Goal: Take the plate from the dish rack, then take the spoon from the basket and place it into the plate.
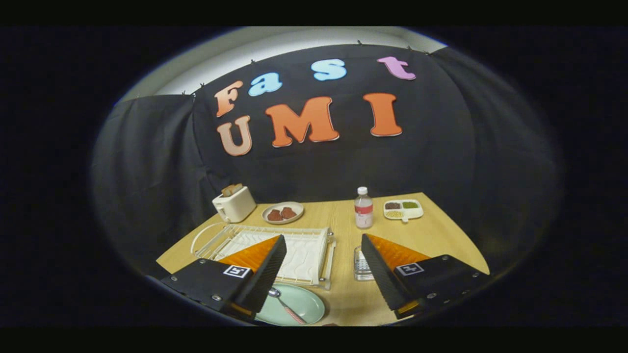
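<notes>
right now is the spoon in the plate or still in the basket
In the plate: the spoon lies across the green plate on the table, just below the open gripper, whose fingers hold nothing.

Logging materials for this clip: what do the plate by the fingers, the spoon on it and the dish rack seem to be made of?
Plate: pale green, smooth, soft sheen; probably glazed ceramic or melamine.
Spoon: bright reflective bowl, so likely metal; the handle looks pinkish, perhaps plastic.
Dish rack: white, thin bars over a ribbed tray; looks like coated wire on plastic, uncertain.
Gripper: fingers open, holding nothing.
</notes>
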Demonstrator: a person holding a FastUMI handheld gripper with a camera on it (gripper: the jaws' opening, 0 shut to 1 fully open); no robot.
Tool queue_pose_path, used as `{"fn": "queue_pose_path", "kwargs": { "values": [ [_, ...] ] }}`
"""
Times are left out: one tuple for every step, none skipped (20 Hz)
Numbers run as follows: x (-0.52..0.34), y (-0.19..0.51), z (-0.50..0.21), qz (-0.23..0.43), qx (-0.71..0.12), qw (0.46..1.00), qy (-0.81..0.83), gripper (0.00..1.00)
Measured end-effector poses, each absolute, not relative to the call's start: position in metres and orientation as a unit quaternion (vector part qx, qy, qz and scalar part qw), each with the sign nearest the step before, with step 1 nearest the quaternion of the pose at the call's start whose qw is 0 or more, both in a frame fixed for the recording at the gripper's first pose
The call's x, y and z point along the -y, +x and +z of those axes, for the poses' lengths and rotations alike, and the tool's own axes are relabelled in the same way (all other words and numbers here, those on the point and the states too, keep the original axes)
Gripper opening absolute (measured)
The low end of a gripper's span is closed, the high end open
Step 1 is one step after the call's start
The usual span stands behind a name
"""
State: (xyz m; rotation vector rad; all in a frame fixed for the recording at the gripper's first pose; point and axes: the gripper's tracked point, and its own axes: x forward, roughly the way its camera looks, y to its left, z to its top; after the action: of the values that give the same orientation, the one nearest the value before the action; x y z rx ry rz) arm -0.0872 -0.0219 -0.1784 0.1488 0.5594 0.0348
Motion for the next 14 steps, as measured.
{"fn": "queue_pose_path", "kwargs": {
  "values": [
    [0.025,-0.081,-0.166,0.015,-0.258,0.963,0.069,0.93],
    [0.026,-0.076,-0.155,0.013,-0.242,0.968,0.063,0.93],
    [0.027,-0.072,-0.145,0.011,-0.231,0.971,0.056,0.94],
    [0.029,-0.067,-0.134,0.009,-0.218,0.975,0.050,0.95],
    [0.030,-0.062,-0.122,0.006,-0.201,0.979,0.045,0.96],
    [0.030,-0.058,-0.106,0.006,-0.181,0.983,0.042,0.96],
    [0.030,-0.054,-0.094,0.005,-0.162,0.986,0.038,0.96],
    [0.029,-0.050,-0.083,0.004,-0.147,0.989,0.033,0.96],
    [0.029,-0.047,-0.074,0.003,-0.135,0.990,0.026,0.96],
    [0.028,-0.044,-0.067,0.003,-0.126,0.992,0.019,0.96],
    [0.027,-0.041,-0.059,0.003,-0.117,0.993,0.013,0.96],
    [0.027,-0.039,-0.052,0.001,-0.109,0.994,0.008,0.96],
    [0.027,-0.037,-0.048,0.000,-0.104,0.995,0.004,0.96],
    [0.026,-0.036,-0.043,-0.001,-0.100,0.995,0.003,0.96]
  ]
}}
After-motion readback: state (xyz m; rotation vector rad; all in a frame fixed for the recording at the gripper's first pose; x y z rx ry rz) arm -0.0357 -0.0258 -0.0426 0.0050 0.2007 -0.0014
